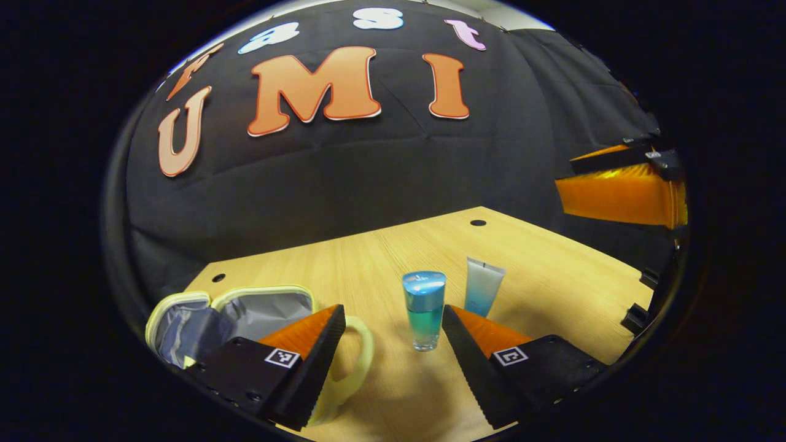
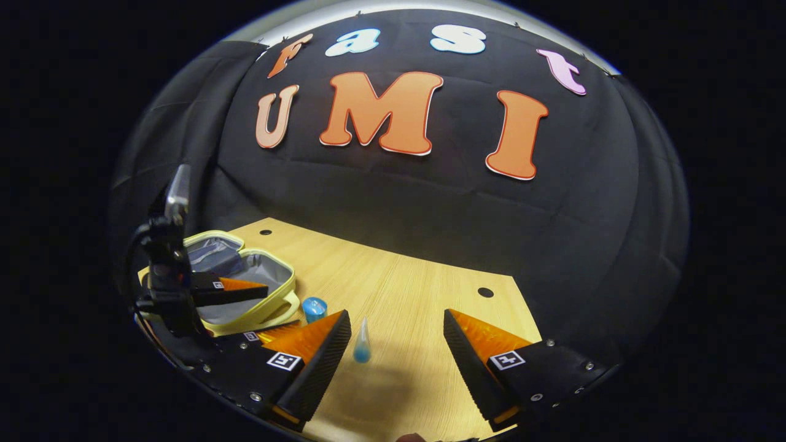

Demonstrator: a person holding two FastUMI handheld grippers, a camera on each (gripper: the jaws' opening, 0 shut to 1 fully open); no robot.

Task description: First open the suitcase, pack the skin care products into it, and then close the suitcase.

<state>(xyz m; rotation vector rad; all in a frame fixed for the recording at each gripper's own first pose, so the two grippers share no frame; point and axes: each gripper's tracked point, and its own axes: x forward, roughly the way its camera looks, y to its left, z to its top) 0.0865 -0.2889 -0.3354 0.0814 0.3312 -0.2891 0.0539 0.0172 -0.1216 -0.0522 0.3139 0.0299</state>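
A small pale-yellow suitcase [image 1: 261, 290] lies open at the table's left, its grey lining showing and its handle toward me. A blue bottle [image 1: 424, 310] stands upright between my left gripper's [image 1: 391, 313] open fingers, just ahead of the tips and nearer the right one. A pale tube [image 1: 483, 285] stands on its cap behind that finger. In the right gripper view, the tube [image 2: 362, 344] stands between my right gripper's [image 2: 396, 319] open fingers, closer to the left one. The bottle [image 2: 314, 309] stands beside the open suitcase [image 2: 284, 274], and the left gripper [image 2: 255, 307] hovers over the suitcase's near edge.
The wooden table [image 1: 552, 270] has small round holes near its back corners, and black cloth walls close it in behind. The right gripper [image 1: 614, 178] hangs high at the far right of the left gripper view. Black clamps [image 1: 635, 319] sit on the table's right edge.
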